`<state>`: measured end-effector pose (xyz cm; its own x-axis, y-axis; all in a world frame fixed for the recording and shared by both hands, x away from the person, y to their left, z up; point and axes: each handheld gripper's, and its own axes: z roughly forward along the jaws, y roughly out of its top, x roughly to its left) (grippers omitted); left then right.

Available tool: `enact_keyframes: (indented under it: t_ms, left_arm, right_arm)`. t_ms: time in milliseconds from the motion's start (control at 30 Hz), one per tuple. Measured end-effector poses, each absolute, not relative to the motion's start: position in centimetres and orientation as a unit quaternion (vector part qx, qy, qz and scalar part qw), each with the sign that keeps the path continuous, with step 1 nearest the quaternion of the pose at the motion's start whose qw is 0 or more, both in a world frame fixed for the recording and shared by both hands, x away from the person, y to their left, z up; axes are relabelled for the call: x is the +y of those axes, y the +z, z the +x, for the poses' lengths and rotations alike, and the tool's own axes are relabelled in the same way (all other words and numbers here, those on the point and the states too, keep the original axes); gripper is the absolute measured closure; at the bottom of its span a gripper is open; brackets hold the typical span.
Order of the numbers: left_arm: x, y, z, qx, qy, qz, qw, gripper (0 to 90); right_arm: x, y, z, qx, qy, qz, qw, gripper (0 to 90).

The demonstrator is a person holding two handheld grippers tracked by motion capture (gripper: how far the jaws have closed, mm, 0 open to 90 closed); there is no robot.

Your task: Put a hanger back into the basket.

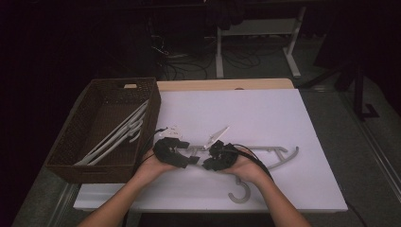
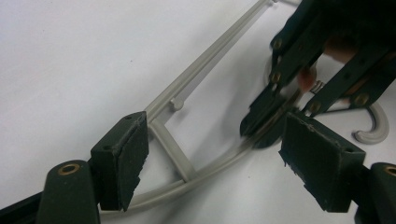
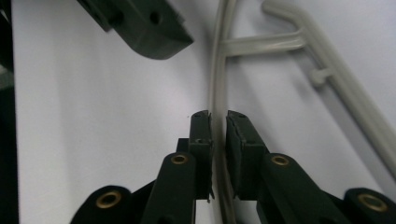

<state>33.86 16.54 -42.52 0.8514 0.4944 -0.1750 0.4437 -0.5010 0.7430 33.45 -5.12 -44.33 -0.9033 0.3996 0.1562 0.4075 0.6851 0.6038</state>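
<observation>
Jaws of the right gripper [image 3: 218,122] are pinching the thin curved bar of the grey hanger [image 1: 279,156], and I think that is to keep it from sliding. The left gripper [image 2: 212,156] has its jaws spread wide around the hanger's corner, right beside the right gripper, touching nothing, maybe ready to grab. The hanger lies flat on the white tabletop [image 1: 283,113], and the brown basket [image 1: 82,158] holding more hangers [image 1: 118,135] sits off to its left.

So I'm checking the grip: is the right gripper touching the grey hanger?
Touching. The right gripper view shows the right gripper with its jaws closed on the hanger rail.
</observation>
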Motion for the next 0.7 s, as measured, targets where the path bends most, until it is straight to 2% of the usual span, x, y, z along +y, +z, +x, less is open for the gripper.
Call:
enact_keyframes:
  t_ms: [100,233,367,433,467,700]
  left_arm:
    - [16.5,-42.6,33.9,0.270,0.029,0.867,0.418,23.4]
    - [16.5,-42.5,33.8,0.269,0.029,0.866,0.420,23.4]
    - [16.5,-42.5,33.8,0.268,0.028,0.866,0.422,23.4]
    - [16.5,-42.5,33.8,0.267,0.027,0.866,0.422,23.4]
    - [16.5,-42.5,33.8,0.267,0.027,0.866,0.422,23.5]
    - [16.4,-42.5,33.8,0.263,0.028,0.867,0.423,23.4]
  right_arm:
    - [-6.9,-43.1,33.6,-0.906,-0.347,-0.243,-0.010,80.7]
    - [-10.2,-41.9,33.7,-0.891,-0.356,-0.280,-0.036,88.7]
    - [-14.5,-41.5,33.7,-0.875,-0.353,-0.324,-0.070,89.2]
    - [-15.4,-41.4,33.7,-0.871,-0.353,-0.334,-0.076,89.2]
    - [-18.6,-41.3,33.6,-0.857,-0.346,-0.368,-0.103,89.2]
    - [-23.8,-41.9,33.6,-0.832,-0.321,-0.430,-0.140,89.3]
